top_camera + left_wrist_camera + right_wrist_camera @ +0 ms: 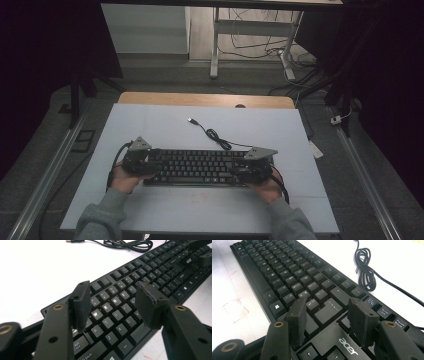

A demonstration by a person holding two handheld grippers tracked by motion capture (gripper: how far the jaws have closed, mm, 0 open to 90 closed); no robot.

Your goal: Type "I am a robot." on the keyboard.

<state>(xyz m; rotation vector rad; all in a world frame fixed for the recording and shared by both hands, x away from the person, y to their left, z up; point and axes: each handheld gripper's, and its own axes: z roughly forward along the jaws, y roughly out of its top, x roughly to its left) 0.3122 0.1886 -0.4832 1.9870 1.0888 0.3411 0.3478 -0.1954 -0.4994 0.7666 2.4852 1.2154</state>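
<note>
A black Acer keyboard [200, 167] lies across the white table top, near its front. Its black cable [215, 135] curls behind it and ends in a USB plug [191, 120]. My left gripper [150, 161] hovers over the keyboard's left end, open, its jaws over the letter keys [112, 290]. My right gripper [241, 167] is over the right end, open, jaws above the Enter key [327, 302]. Neither holds anything. In the left gripper view the keyboard [150, 267] runs away toward the other gripper [202, 257]. In the right gripper view the coiled cable [364, 270] lies beside the keyboard [287, 272].
The white sheet [150, 125] covers a wooden table whose back edge [205, 99] shows. Faint red marks [234, 310] sit on the sheet in front of the keyboard. A desk frame [215, 45] and floor cables stand beyond the table.
</note>
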